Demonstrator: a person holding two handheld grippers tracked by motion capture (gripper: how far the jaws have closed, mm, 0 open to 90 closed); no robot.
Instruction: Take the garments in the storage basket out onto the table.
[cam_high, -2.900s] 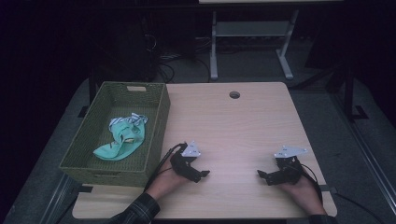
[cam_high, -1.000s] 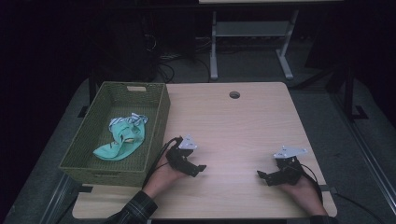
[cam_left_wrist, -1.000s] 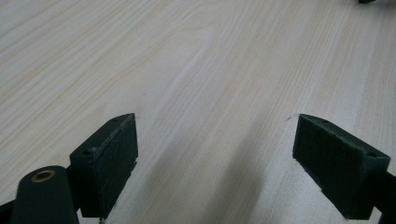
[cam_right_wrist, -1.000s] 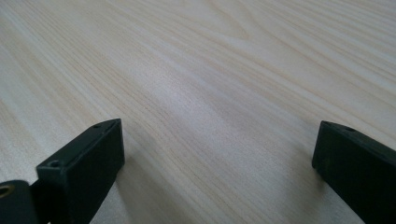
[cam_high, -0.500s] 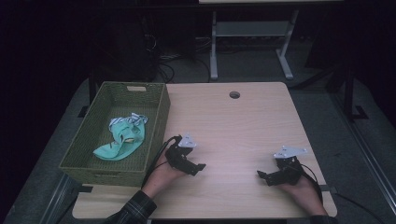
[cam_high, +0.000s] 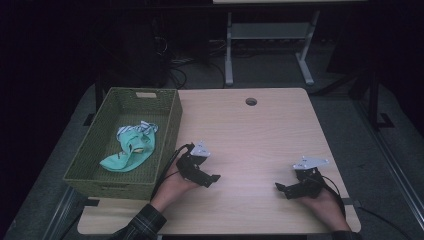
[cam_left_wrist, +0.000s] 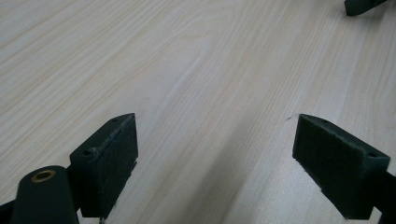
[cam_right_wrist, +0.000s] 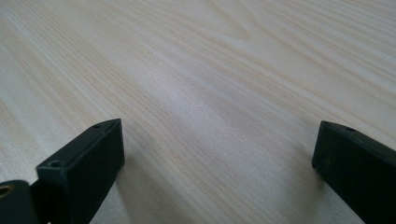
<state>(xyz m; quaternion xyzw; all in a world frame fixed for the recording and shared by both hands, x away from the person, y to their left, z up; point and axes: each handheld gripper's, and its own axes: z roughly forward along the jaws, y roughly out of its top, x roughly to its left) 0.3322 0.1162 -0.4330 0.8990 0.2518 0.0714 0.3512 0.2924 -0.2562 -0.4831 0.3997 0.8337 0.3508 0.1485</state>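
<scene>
Your left gripper rests low over the wooden table, its jaws spread wide with nothing between them, just beside the green woven basket. Teal and striped cloths lie inside that basket. Your right gripper, well apart, sits near the table's front edge, jaws likewise wide and empty.

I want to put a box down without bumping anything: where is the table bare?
The table is bare between the basket and its right edge, from the cable hole down to the grippers. A smaller patch lies between the left hand-held gripper and the right hand-held gripper. The basket, holding cloth, crowds the left side.
</scene>
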